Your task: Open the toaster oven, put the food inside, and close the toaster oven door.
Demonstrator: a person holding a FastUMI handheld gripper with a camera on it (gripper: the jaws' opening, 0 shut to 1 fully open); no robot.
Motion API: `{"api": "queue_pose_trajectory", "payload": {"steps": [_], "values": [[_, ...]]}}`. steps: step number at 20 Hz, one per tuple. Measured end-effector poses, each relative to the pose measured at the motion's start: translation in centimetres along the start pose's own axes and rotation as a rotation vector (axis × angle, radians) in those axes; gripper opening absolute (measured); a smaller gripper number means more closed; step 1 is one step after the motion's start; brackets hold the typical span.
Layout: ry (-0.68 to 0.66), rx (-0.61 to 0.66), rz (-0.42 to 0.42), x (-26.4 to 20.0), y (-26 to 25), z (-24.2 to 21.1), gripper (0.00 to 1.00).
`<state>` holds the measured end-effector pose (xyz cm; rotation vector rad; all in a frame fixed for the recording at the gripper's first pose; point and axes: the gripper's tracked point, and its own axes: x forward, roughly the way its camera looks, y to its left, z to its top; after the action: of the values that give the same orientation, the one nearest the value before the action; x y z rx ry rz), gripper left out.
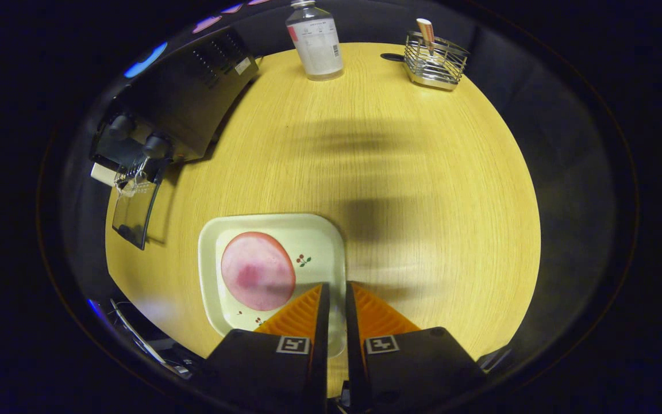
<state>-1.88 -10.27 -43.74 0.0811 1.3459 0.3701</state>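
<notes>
- we see the gripper (337, 287) hanging above the wooden table (423, 190), its fingers nearly closed with a thin gap between them
- the right rim of the plate (319, 236) runs through that gap; we can't tell if both fingers press on it or just hover over it
- on the plate lies the food (258, 271), a round pink slice like ham, at about 10 o'clock from the fingertips and just beside the left finger
- the toaster oven (184, 98) stands well apart from the plate, at about 10 to 11 o'clock, at the table's far left edge
- its door (134, 214) is already dropped open, glass panel hanging toward the plate, so we judge the opening step done
- the food is not yet inside, so loading it and closing the door are left; roughly a third done by our count
- we judge the step in hand is taking the plate by its rim, to carry it to the open oven mouth
- past the plate at 12 o'clock stands a clear bottle (315, 40) with a label, and at 1 o'clock a wire basket (435, 62) with something upright in it; both well off the path to the oven
- risk as we see it: a thin rim hold could let the plate tilt and the slice slide
</notes>
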Motion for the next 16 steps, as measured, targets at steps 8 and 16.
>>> {"api": "queue_pose_trajectory", "payload": {"steps": [8, 16], "values": [[0.060, 0.168, 0.303, -0.3, 1.3, -1.1, 0.06], [-0.017, 0.362, 0.457, -3.1, 2.4, -1.2, 0.06]]}}
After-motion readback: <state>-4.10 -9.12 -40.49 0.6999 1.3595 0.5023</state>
